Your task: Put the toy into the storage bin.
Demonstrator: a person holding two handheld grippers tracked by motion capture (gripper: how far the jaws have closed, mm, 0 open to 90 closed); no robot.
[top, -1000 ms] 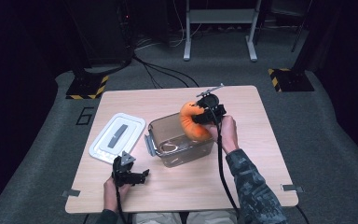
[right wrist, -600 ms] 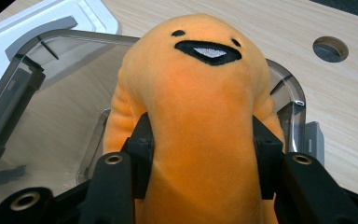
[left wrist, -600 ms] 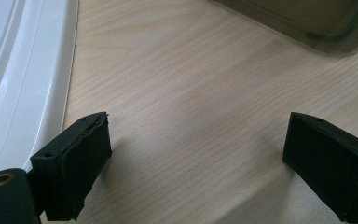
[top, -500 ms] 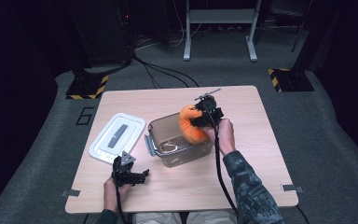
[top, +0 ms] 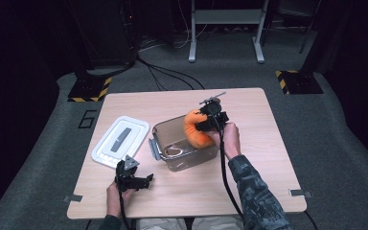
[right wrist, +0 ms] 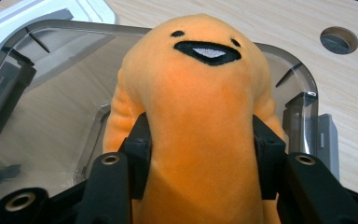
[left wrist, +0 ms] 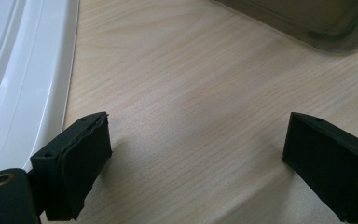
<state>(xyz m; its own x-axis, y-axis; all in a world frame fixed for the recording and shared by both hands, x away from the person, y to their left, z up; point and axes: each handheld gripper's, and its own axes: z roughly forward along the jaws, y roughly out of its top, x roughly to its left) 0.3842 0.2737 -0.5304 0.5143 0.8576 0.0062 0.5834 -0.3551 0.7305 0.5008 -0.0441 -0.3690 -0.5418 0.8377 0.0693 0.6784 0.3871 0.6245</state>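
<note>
My right gripper (right wrist: 200, 140) pinches an orange plush toy (right wrist: 198, 93) by its middle, the jaws pressed into both its sides. I hold the toy over the clear plastic box (top: 172, 134), at the box's right end, its lower part hanging inside the rim. The box stands near the middle of the table (top: 263, 158). My left gripper (top: 141, 181) rests near the table's front left corner, jaws spread wide with nothing between them, just beside the white lid (top: 120, 140) that lies flat left of the box.
</note>
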